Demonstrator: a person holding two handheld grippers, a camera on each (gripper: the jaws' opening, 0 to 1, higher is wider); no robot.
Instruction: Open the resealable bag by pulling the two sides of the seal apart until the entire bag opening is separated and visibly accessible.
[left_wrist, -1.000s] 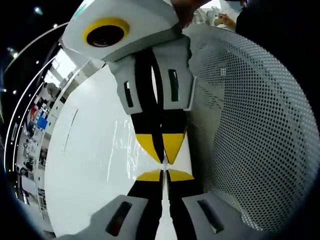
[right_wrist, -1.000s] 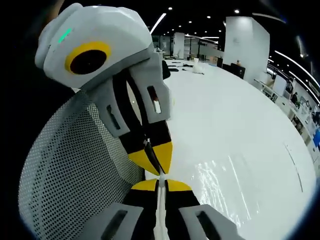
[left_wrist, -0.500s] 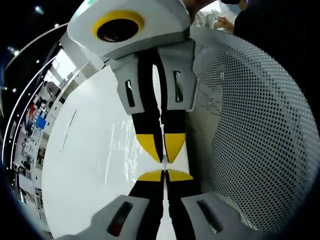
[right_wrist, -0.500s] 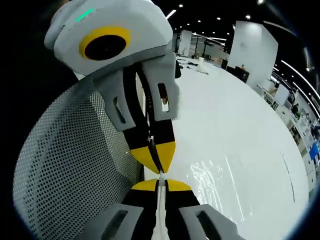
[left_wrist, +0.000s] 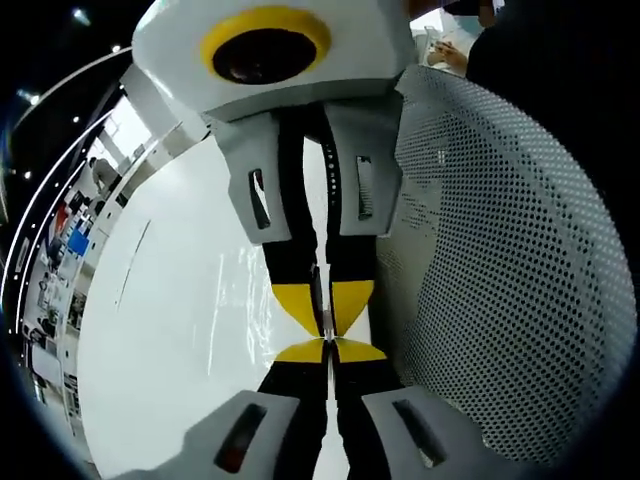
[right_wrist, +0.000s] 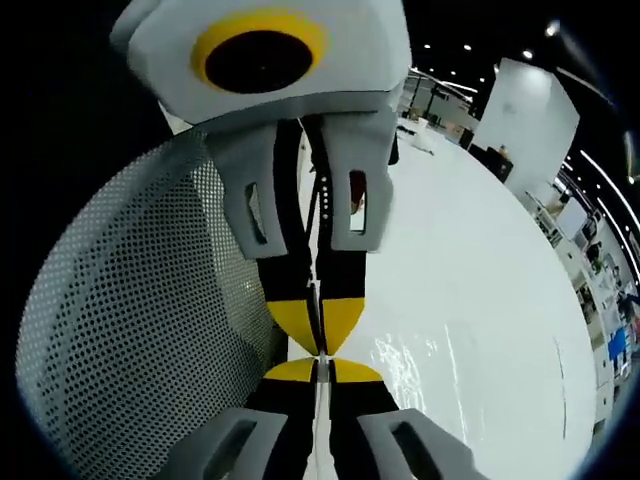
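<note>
2 grippers, left gripper and right gripper, meet tip-to-tip, each clamped on clear bag.

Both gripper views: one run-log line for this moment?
left gripper shut on bag edge | right gripper shut on bag edge | tips meeting | clear bag over white table

Left gripper and right gripper meet tip to tip, jaws closed, pinching clear bag.
</note>
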